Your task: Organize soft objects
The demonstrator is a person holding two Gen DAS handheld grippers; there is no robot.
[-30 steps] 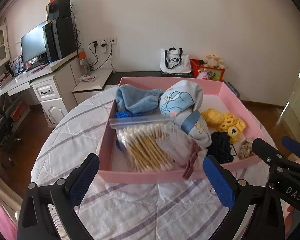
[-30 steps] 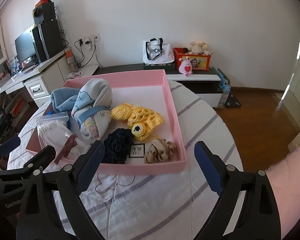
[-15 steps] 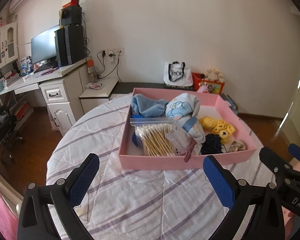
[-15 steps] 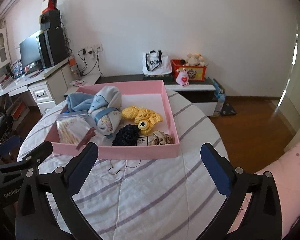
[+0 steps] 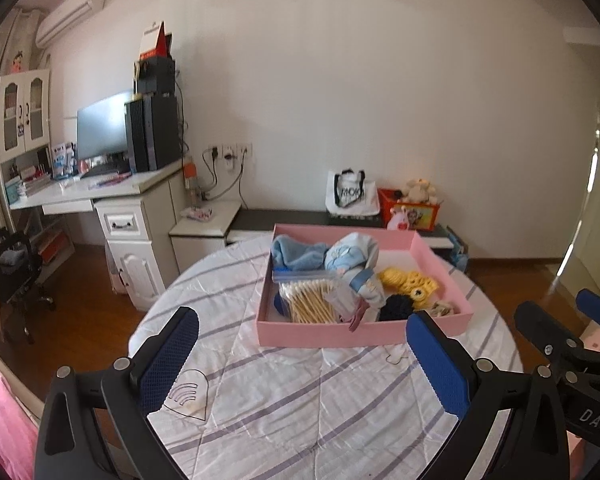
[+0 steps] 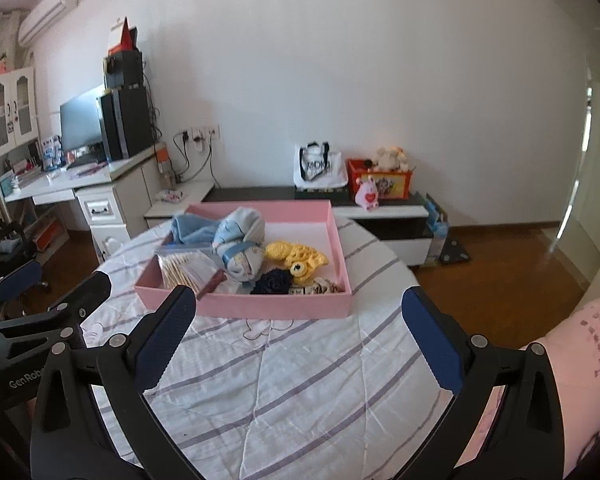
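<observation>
Fingers (image 6: 172, 336) spread, pink tray (image 6: 276, 307) well beyond

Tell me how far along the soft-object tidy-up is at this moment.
Apparently finished: the blue cloth, yellow crochet piece, dark knit ball, beige scrunchie and cotton swab bag all lie inside the pink tray. Nothing is in hand: left gripper and right gripper stand open and empty. No loose item shows on the striped tablecloth.
</observation>
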